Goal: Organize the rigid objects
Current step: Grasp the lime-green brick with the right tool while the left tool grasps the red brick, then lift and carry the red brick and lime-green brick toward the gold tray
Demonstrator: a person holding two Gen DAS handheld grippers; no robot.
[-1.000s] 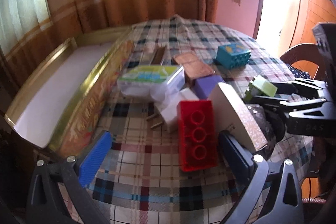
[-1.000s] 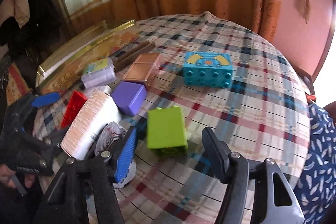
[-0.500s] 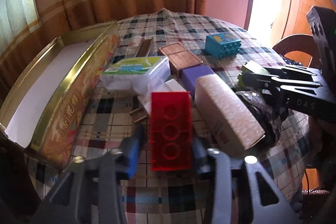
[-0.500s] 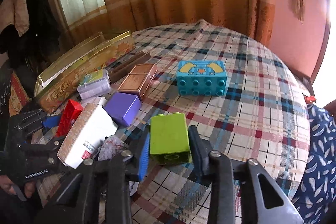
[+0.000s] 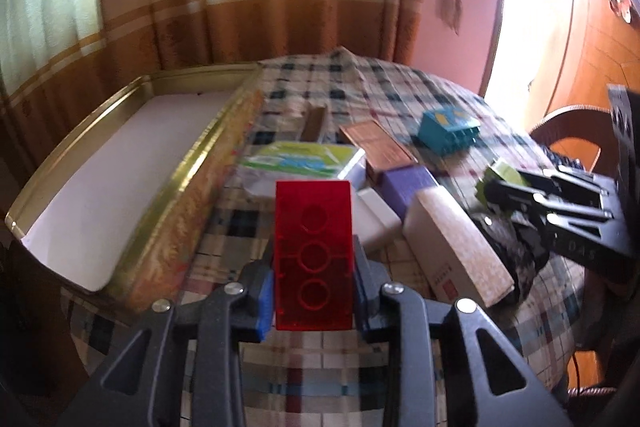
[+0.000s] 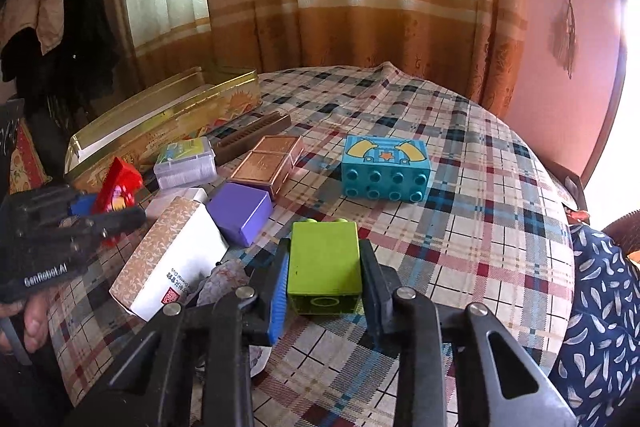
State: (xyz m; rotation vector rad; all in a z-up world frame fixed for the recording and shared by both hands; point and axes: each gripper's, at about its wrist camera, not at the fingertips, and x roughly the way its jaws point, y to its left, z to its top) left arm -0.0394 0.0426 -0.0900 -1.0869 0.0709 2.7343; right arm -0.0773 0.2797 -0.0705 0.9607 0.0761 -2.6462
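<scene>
Striped orange and cream curtains hang behind a round table under a plaid cloth (image 6: 460,187), with a long gold tin (image 5: 192,187) open along its left edge, its pale floor bare.

You have a brick in each tool. Your left gripper (image 5: 314,291) is clenched on the red brick (image 5: 313,251), its blue pads pressed against the two long sides, and the brick appears raised off the cloth just right of the tin. Your right gripper (image 6: 324,291) is clamped on the lime-green brick (image 6: 324,259), low over the near part of the table; whether it is clear of the cloth you cannot tell from here.

This looks like the carry step: both picks made, nothing yet placed. The tin seems the likely destination, so the next move calls for swinging the red brick left over the gold rim and lowering it flat onto the floor before letting go. Keep the green one clear of the left tool as you follow.

The bricks are hard, glossy moulded plastic: the red translucent, with three round sockets showing; the green squat, with studs at its far end. Left on the cloth are a teal studded block (image 6: 386,167), a smooth purple box (image 6: 240,213), a copper-coloured case (image 6: 268,165), a speckled card carton (image 6: 168,255) and a clear lidded box (image 6: 186,163).
</scene>
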